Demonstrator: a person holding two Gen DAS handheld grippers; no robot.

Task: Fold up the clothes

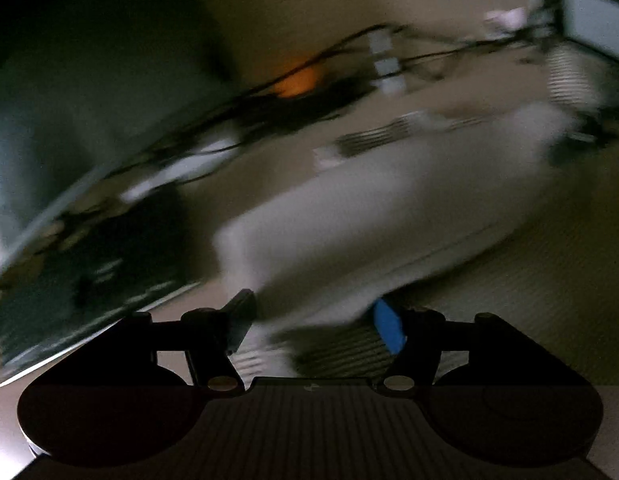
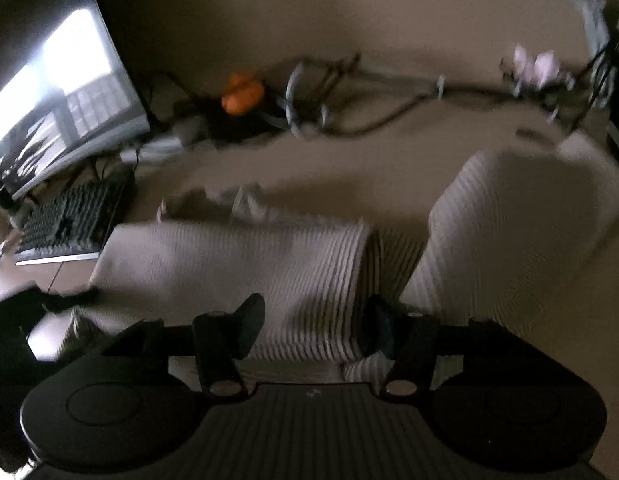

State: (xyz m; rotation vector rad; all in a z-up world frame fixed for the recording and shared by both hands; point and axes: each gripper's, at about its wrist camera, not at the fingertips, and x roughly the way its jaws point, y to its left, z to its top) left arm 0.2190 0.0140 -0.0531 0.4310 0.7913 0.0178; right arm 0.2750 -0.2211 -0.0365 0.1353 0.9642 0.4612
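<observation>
A pale ribbed garment lies on the tan desk. In the left wrist view the garment (image 1: 349, 220) is blurred and stretches up to the right, its near edge between the fingers. My left gripper (image 1: 313, 324) is open, with cloth lying between the black finger and the blue-padded finger (image 1: 387, 326). In the right wrist view the garment (image 2: 245, 264) lies partly folded, one part across the middle and another raised at right (image 2: 501, 216). My right gripper (image 2: 313, 326) is open just above the ribbed cloth.
A monitor (image 2: 57, 92) and a dark keyboard (image 2: 73, 216) stand at the left. An orange object (image 2: 241, 94) and tangled cables (image 2: 349, 92) lie along the back wall. The keyboard also shows blurred in the left wrist view (image 1: 81, 280).
</observation>
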